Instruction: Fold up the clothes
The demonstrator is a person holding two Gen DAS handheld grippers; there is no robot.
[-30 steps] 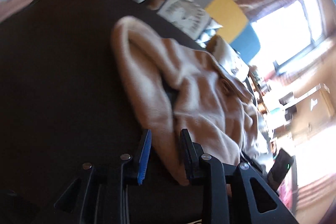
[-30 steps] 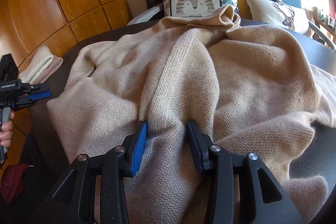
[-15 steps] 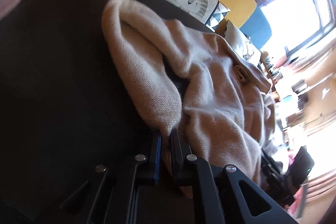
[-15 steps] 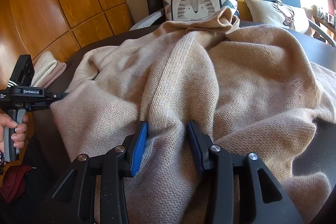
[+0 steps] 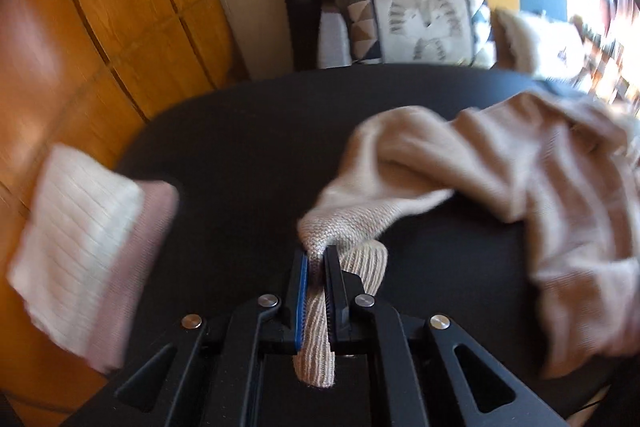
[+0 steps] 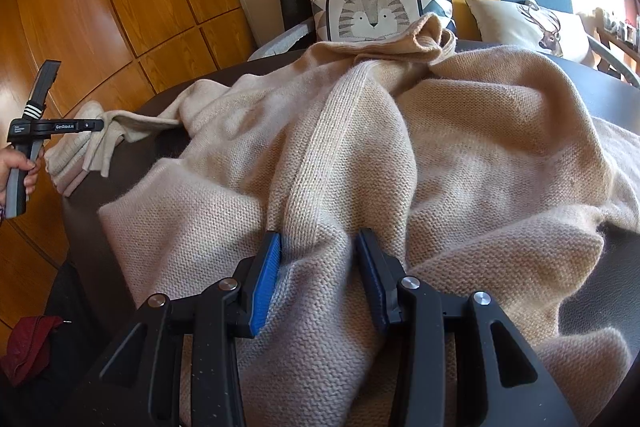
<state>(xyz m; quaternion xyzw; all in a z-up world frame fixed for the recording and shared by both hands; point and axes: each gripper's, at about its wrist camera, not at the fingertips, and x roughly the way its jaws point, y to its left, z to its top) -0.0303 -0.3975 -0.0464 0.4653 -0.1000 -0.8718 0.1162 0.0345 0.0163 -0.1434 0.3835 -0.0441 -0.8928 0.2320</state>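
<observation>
A beige knitted sweater (image 6: pixel 400 155) lies crumpled across a dark round table (image 6: pixel 612 95). My left gripper (image 5: pixel 316 259) is shut on the ribbed cuff of its sleeve (image 5: pixel 384 195) and holds it stretched out to the left; it also shows at the left of the right wrist view (image 6: pixel 96 125). My right gripper (image 6: pixel 320 247) is open, its jaws on either side of a raised ribbed fold of the sweater at the near edge.
A folded white and pink garment (image 5: pixel 80 243) lies on the table's left edge. Behind the table stands a sofa with a tiger cushion (image 6: pixel 376 11) and a deer cushion (image 6: pixel 532 27). Wooden panels (image 6: pixel 100 7) are at the left. A red cloth (image 6: pixel 28 351) lies low left.
My left gripper has closed on the sleeve cuff and pulled it out to the left, away from the sweater body. My right gripper has stayed open in place.
</observation>
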